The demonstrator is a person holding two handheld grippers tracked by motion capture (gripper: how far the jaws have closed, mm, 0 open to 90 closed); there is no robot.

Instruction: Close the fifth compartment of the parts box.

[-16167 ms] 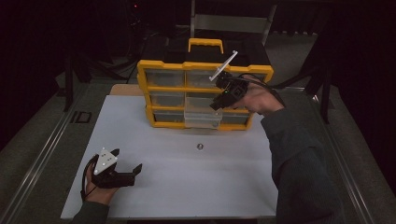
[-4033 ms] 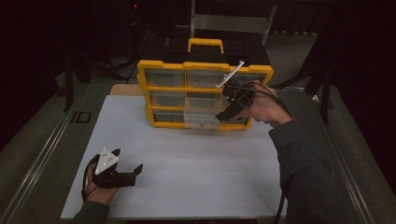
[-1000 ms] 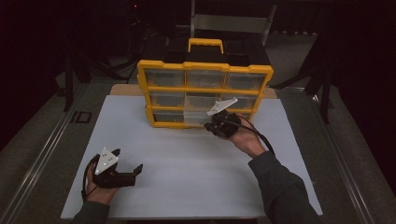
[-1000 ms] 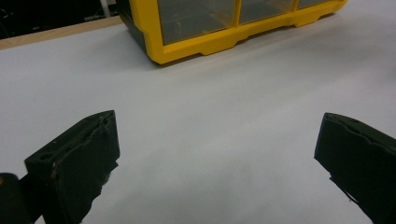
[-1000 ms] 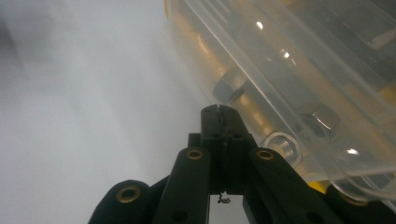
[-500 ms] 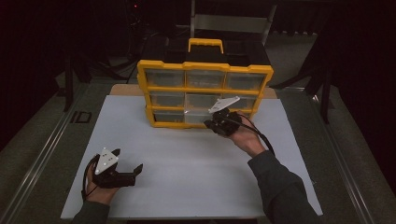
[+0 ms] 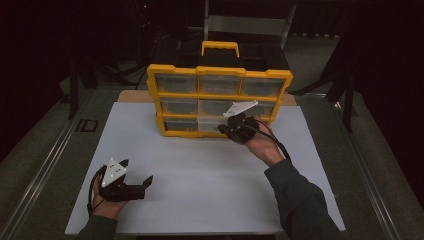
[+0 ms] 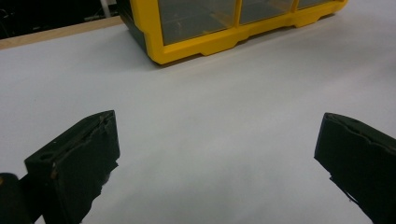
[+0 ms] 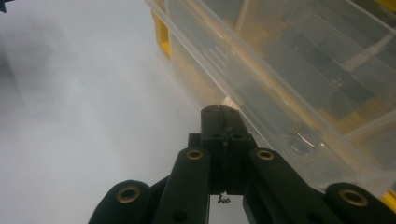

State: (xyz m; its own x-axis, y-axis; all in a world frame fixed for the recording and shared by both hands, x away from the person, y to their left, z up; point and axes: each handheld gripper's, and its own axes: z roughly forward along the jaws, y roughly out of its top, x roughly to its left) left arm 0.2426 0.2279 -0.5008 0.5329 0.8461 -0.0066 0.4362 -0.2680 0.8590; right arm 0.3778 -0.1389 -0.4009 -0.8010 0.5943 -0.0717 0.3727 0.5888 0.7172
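A yellow organizer (image 7: 220, 95) with clear drawers stands upright at the back of the white table (image 7: 200, 185). My right gripper (image 7: 227, 129) is shut, with its tips against the front of the bottom middle drawer (image 7: 209, 125), which sticks out slightly. In the right gripper view the closed jaws (image 9: 219, 113) touch the clear drawer's (image 9: 289, 79) lower front edge, with nothing seen between them. A small round part (image 9: 299, 140) lies inside that drawer. My left gripper (image 7: 136, 171) rests open near the table's front left, empty. In its own view, the left gripper (image 8: 217, 154) faces the organizer (image 8: 201, 23).
The organizer has a black and yellow carry handle (image 7: 220, 48) on top. Metal rails (image 7: 45, 160) run along both sides of the table. Dark equipment stands behind the table. Bare white tabletop lies between the two grippers.
The right gripper came down from the organizer's right side to the bottom middle drawer and has barely moved in the last second. A small part lying mid-table at first is gone. The left gripper stayed still.
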